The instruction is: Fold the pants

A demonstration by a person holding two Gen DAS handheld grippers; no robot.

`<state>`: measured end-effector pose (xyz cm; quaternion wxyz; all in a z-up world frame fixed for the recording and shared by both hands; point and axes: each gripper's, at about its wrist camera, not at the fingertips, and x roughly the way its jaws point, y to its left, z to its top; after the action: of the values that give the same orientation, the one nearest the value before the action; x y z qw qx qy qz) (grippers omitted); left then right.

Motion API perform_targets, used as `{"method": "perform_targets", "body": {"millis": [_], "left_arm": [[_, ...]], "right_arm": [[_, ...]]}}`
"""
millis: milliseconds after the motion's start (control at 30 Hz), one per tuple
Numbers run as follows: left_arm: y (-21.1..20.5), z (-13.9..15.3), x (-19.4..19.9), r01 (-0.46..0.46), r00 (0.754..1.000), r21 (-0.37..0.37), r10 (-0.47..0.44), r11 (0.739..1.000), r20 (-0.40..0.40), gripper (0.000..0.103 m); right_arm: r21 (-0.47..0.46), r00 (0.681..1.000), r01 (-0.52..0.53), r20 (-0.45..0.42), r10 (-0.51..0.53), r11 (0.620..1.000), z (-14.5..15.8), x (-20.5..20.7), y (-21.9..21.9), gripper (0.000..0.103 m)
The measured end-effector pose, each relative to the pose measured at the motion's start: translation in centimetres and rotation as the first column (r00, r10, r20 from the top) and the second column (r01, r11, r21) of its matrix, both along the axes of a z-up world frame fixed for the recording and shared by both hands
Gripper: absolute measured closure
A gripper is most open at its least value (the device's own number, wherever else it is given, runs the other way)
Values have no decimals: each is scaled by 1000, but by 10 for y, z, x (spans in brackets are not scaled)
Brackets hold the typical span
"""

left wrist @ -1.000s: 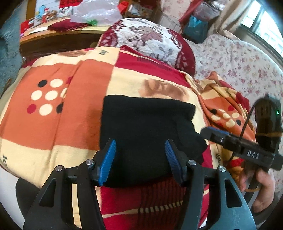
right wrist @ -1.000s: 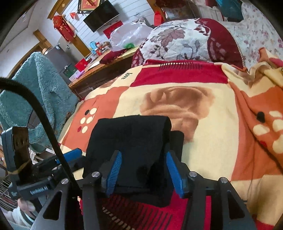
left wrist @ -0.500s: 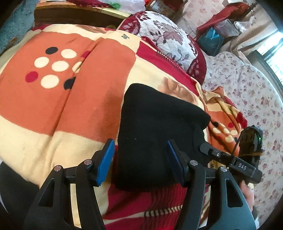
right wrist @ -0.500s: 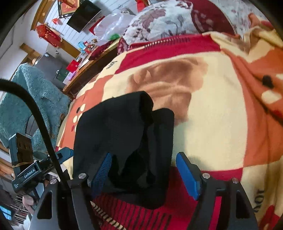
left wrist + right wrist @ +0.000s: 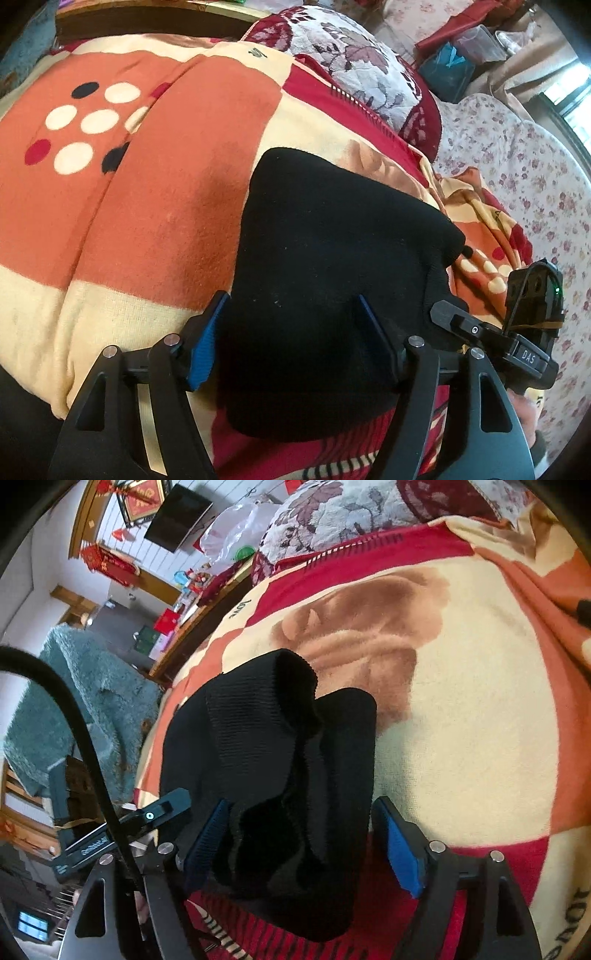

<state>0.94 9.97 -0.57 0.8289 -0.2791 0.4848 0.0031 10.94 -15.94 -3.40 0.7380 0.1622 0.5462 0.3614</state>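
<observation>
The black pants [image 5: 332, 266] lie folded into a thick bundle on the orange, cream and red blanket [image 5: 147, 221]. My left gripper [image 5: 291, 299] straddles the bundle's near left part. Its jaws are opening with cloth between them, and the blue left pad [image 5: 205, 343] sits beside the cloth edge. In the right wrist view the pants [image 5: 280, 760] show a ribbed cuff folded on top. My right gripper [image 5: 301, 803] straddles their near right end, its jaws opening. Its right pad [image 5: 399, 845] stands clear of the cloth. Each gripper shows at the edge of the other's view, the right gripper [image 5: 461, 325] and the left gripper [image 5: 162, 808].
A floral pillow [image 5: 351, 74] lies beyond the blanket and a flowered sheet [image 5: 517, 166] to its right. A teal fleece [image 5: 74, 701] hangs over a chair at the left. A wooden desk [image 5: 192, 627] with clutter and a plastic bag [image 5: 236, 528] stands at the back.
Both grippers have sunk toward the blanket and rolled. Their jaws have spread wider, and the black bundle now rests on the blanket, loose between the fingers.
</observation>
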Motion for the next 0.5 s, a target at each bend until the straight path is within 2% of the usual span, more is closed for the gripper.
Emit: {"method": "perform_targets", "body": {"millis": [233,500], "left_arm": [[-2,-2,1,0,1000,17,0,1000,-6,30],[-6,-3,3,12,1000,43,-12,999,-10,27]], "right_arm": [[-20,1000,2,29,-2,1000,2,-5,3,22],[-126,995,-38,84,49,991,8,-9,18,21]]}}
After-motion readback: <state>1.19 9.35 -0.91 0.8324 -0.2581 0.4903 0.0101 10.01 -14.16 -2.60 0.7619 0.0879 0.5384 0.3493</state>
